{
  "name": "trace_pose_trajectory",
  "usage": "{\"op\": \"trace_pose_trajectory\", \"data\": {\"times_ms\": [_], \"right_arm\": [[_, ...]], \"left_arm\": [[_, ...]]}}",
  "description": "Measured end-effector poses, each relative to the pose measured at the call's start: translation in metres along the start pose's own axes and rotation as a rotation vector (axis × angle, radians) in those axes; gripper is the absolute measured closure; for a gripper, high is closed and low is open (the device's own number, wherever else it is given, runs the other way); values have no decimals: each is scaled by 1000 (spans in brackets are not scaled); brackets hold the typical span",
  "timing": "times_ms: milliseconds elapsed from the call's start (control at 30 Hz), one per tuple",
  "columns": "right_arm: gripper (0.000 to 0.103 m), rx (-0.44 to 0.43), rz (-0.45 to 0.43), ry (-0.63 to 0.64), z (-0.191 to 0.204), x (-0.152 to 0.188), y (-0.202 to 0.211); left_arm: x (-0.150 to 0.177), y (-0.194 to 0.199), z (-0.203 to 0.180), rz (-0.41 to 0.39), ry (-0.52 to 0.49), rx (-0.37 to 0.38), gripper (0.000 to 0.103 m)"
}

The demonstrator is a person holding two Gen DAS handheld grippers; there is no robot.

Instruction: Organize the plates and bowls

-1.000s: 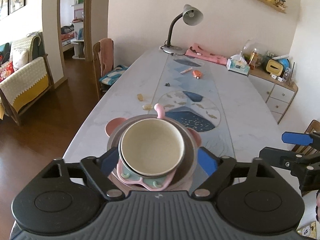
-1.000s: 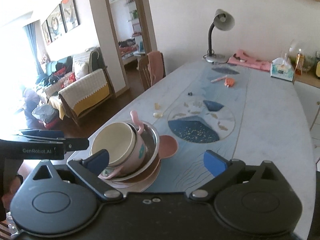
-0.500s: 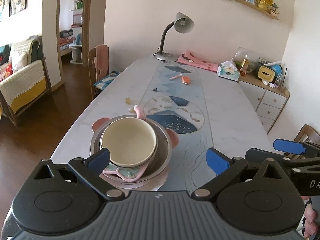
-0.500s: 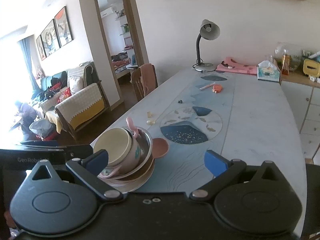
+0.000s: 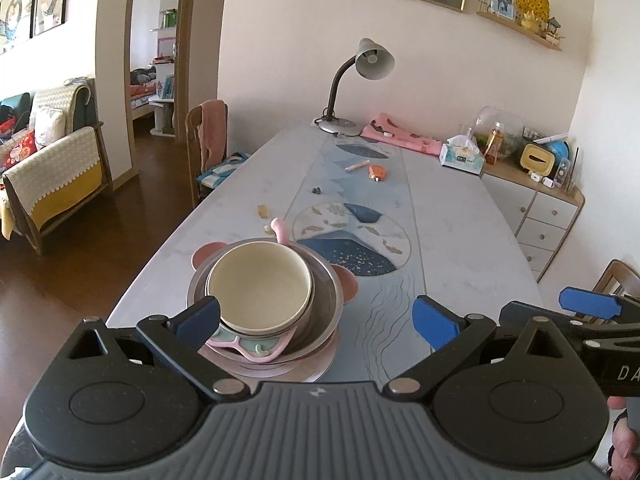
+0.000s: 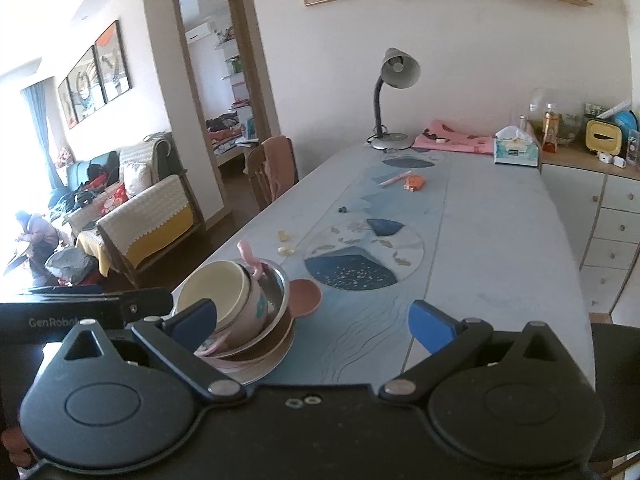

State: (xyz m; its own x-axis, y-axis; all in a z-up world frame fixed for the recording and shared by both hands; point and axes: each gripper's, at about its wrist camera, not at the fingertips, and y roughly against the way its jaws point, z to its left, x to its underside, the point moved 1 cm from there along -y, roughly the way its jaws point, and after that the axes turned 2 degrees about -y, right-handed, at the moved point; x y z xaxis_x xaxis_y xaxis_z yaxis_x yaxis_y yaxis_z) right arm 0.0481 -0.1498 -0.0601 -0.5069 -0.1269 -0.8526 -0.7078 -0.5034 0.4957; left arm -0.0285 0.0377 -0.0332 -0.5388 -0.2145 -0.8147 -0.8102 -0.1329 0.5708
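We see a matt cream bowl (image 5: 259, 285) that looks plastic, nested in a pink plastic dish (image 5: 256, 350) inside a shiny steel bowl (image 5: 324, 300). The worktop (image 5: 460, 232) has a smooth, pale marble-like finish under a printed cloth runner (image 5: 352, 184). Both grippers look matt black plastic with blue pads (image 5: 434, 322). The floor (image 5: 80, 264) is glossy dark wood.

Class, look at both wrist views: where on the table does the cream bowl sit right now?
The cream bowl sits on top of the stacked dishes at the table's near left end, nested in the metal bowl; in the right wrist view it lies lower left.
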Motion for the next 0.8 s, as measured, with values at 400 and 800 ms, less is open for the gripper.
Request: {"op": "trace_pose_trajectory", "data": {"times_ms": [400, 800], "right_arm": [[0, 51, -18, -43, -2, 4, 8], [0, 64, -13, -42, -3, 4, 11]], "left_arm": [[-1, 4, -3, -13, -34, 17, 0], [-3, 3, -3, -1, -37, 34, 0]]}}
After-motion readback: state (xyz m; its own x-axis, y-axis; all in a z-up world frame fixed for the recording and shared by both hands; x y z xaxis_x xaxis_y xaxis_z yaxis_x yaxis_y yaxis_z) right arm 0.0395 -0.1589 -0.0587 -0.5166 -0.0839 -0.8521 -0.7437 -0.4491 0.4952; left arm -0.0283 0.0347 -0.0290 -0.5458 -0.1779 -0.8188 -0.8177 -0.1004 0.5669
